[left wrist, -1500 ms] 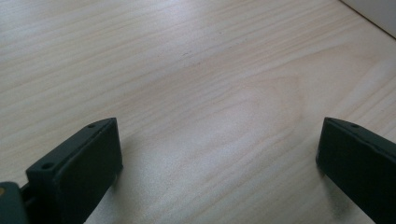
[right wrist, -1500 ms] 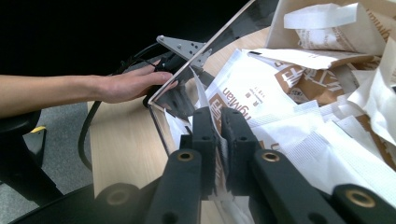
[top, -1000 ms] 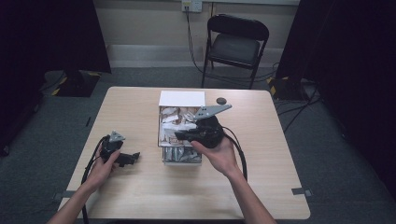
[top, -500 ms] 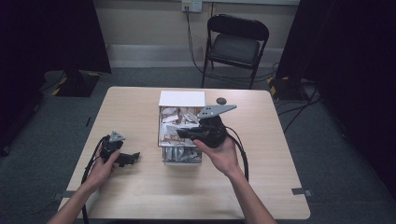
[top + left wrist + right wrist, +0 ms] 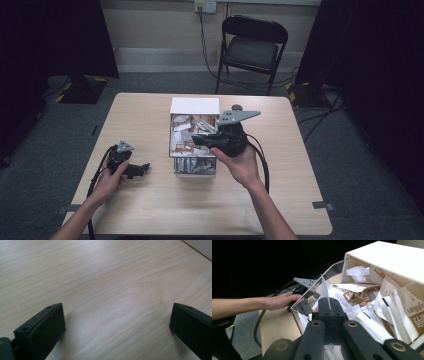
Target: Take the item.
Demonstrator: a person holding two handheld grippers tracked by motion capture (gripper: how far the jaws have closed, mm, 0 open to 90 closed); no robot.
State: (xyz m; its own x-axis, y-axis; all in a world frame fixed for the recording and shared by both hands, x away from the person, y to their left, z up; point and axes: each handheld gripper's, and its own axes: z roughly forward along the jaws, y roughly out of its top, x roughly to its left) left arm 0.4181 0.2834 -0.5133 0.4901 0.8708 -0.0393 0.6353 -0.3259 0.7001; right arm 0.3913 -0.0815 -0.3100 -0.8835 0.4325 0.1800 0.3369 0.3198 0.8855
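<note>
Held over the middle of the box [image 5: 195, 107] by the right hand [image 5: 245, 165]: the right gripper [image 5: 327, 302], jaws pinched tight on a white paper packet [image 5: 324, 291]. Seen edge-on in the right gripper view, so print and type of that packet impossible to make out. Lower part of the packet hidden between the black jaws. In the high view, jaw tips of the right gripper [image 5: 196, 140] lost against the heap of white and brown sachets [image 5: 192, 130]; grip not readable there.

Box set near the table's middle, white wall at the far end, clear wall at the near end; right edge cut off in the right gripper view.

Rested on the wooden table [image 5: 150, 200] at the near left, well apart from the box: the left gripper [image 5: 142, 169], in the left hand [image 5: 111, 177]. Jaws spread wide in the left gripper view, bare wood between them [image 5: 117, 315], both jaws cropped by the bottom edge.

Small dark round thing [image 5: 237, 106] beyond the box, too small to identify.
</note>
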